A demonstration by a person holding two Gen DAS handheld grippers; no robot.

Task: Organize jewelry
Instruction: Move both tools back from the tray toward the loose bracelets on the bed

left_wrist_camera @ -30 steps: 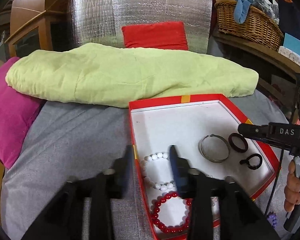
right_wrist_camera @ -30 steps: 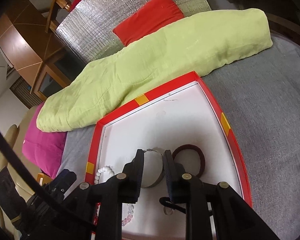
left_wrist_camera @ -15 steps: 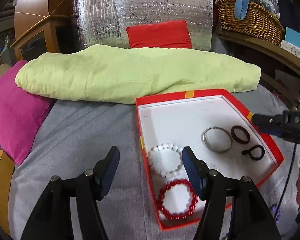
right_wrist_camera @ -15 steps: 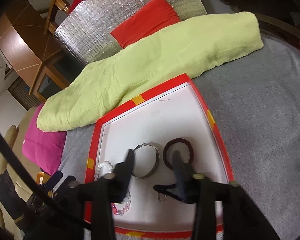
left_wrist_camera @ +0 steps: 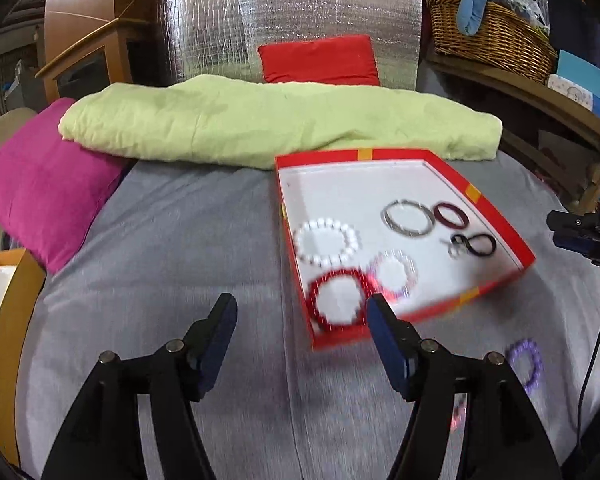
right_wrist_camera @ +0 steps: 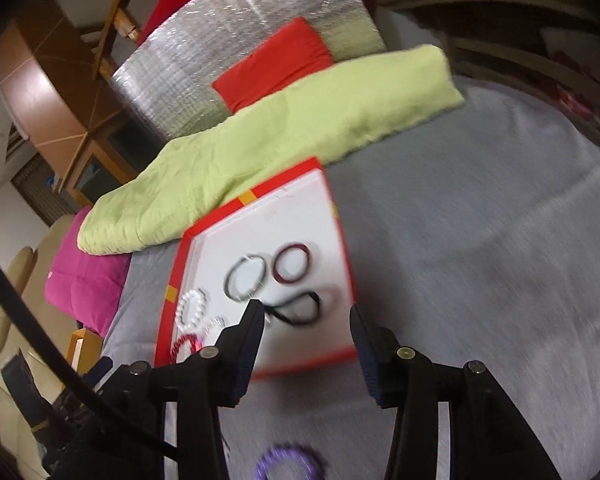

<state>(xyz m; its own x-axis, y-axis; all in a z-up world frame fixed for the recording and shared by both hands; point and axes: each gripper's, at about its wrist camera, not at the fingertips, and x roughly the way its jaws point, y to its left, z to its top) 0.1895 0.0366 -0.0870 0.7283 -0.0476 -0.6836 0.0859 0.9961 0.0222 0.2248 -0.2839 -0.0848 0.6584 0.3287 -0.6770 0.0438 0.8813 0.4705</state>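
A red box with a white floor (left_wrist_camera: 496, 216) (right_wrist_camera: 284, 216) lies on the grey bed. In it lie a white bead bracelet (left_wrist_camera: 326, 242), a red bead bracelet (left_wrist_camera: 336, 298), a pale pink bracelet (left_wrist_camera: 394, 274), a silver bangle (left_wrist_camera: 408, 218) (right_wrist_camera: 246, 278), a dark red ring (left_wrist_camera: 452, 216) (right_wrist_camera: 292, 262) and a black hair tie (left_wrist_camera: 474, 244) (right_wrist_camera: 300, 308). A purple bead bracelet (left_wrist_camera: 526, 362) (right_wrist_camera: 288, 462) lies on the bed outside the box. My left gripper (left_wrist_camera: 300, 312) is open and empty before the box's near corner. My right gripper (right_wrist_camera: 306, 320) is open and empty above the box's near edge.
A light green folded blanket (left_wrist_camera: 276, 120) lies behind the box, with a magenta pillow (left_wrist_camera: 44, 180) at the left. A silver padded panel with a red cushion (left_wrist_camera: 320, 58) stands behind. A wicker basket (left_wrist_camera: 488, 36) sits on a wooden shelf at the right.
Both grippers have opened wide and pulled back from the box. The right one let go of the black hair tie, which now lies in the box.
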